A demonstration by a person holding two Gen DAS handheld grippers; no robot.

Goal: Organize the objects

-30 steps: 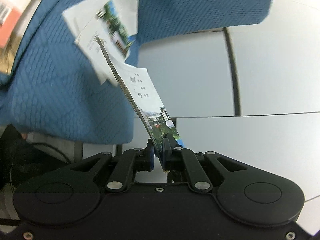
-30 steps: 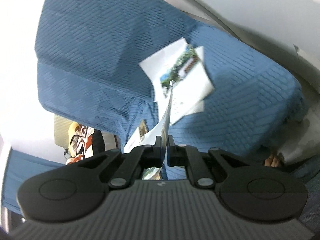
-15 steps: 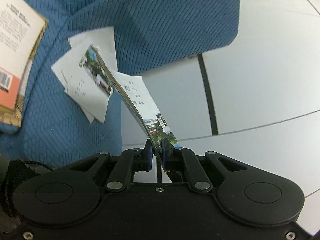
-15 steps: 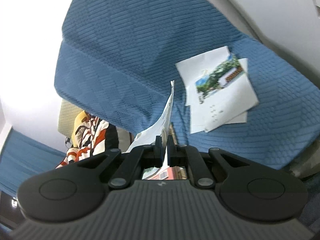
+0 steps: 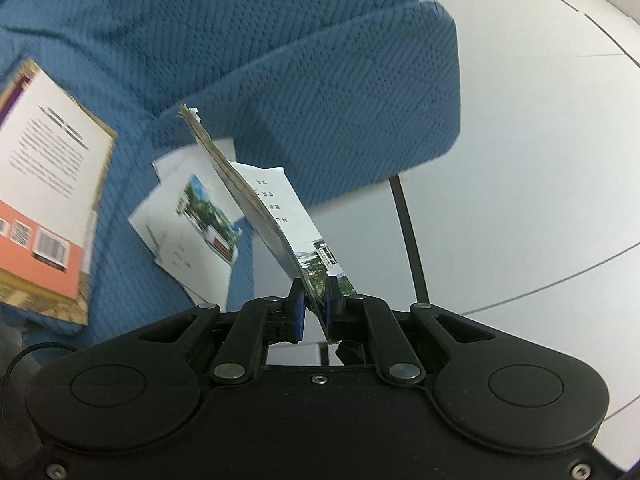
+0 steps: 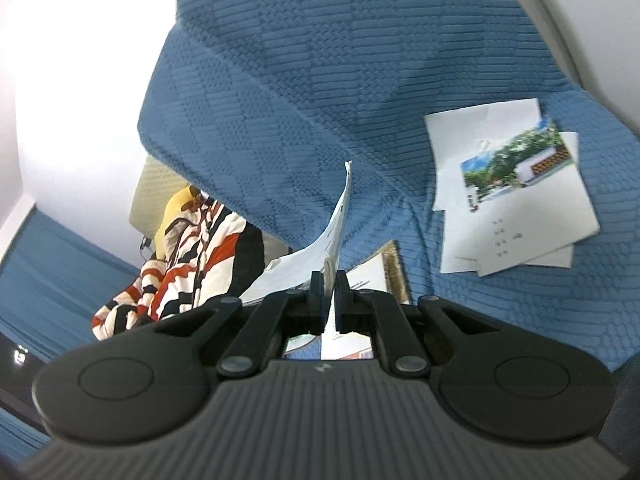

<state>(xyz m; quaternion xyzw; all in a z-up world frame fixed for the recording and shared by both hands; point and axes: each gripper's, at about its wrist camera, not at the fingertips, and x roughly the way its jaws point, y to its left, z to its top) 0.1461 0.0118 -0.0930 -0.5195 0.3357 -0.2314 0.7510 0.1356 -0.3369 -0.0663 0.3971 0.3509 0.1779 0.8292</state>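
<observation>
My left gripper (image 5: 314, 300) is shut on a thin booklet (image 5: 264, 200) with a photo cover, which sticks up and away to the left. My right gripper (image 6: 329, 300) is shut on white paper sheets (image 6: 336, 228), seen edge-on and curling off to the left. A loose pile of white leaflets with a landscape photo (image 5: 192, 228) lies on the blue quilted cover (image 5: 300, 60); the same pile (image 6: 516, 192) sits to the upper right in the right wrist view. Both held items hang above the cover, apart from the pile.
A book with a white and orange back cover (image 5: 44, 200) lies on the blue cover at the left; part of a book (image 6: 384, 272) shows behind the right fingers. A striped red, white and black garment (image 6: 188, 256) sits at the left. White tiled floor (image 5: 540, 180) lies right.
Both grippers have risen and pulled back, each keeping its grip. The leaflet pile now lies lower and left of the booklet in the left view, and further right in the right view.
</observation>
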